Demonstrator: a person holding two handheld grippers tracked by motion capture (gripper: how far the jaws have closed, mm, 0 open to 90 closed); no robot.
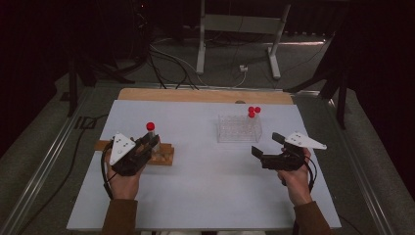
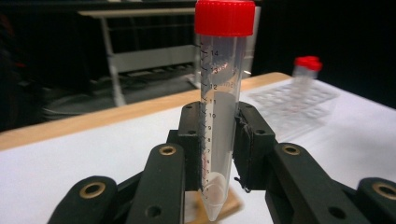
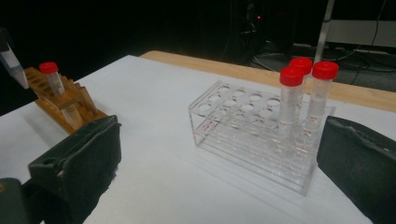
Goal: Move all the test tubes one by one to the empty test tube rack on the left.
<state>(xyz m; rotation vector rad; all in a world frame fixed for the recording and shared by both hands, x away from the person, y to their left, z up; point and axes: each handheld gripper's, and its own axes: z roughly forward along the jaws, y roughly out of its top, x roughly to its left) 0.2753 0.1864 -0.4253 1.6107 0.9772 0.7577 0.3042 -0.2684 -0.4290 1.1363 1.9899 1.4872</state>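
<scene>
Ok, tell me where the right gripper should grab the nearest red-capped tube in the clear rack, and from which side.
Probably the clear shaft just below the red cap, coming down from above. The nearest tube stands upright in the clear rack, with two more tubes close behind, so only its upper part is free. The right gripper is open.

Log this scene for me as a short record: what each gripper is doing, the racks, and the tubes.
left gripper: shut on a clear plastic tube with a red screw cap, held upright
right gripper: open, holding nothing
clear plastic rack: three red-capped tubes standing at one end
wooden rack: on the white table, by the left gripper
</scene>
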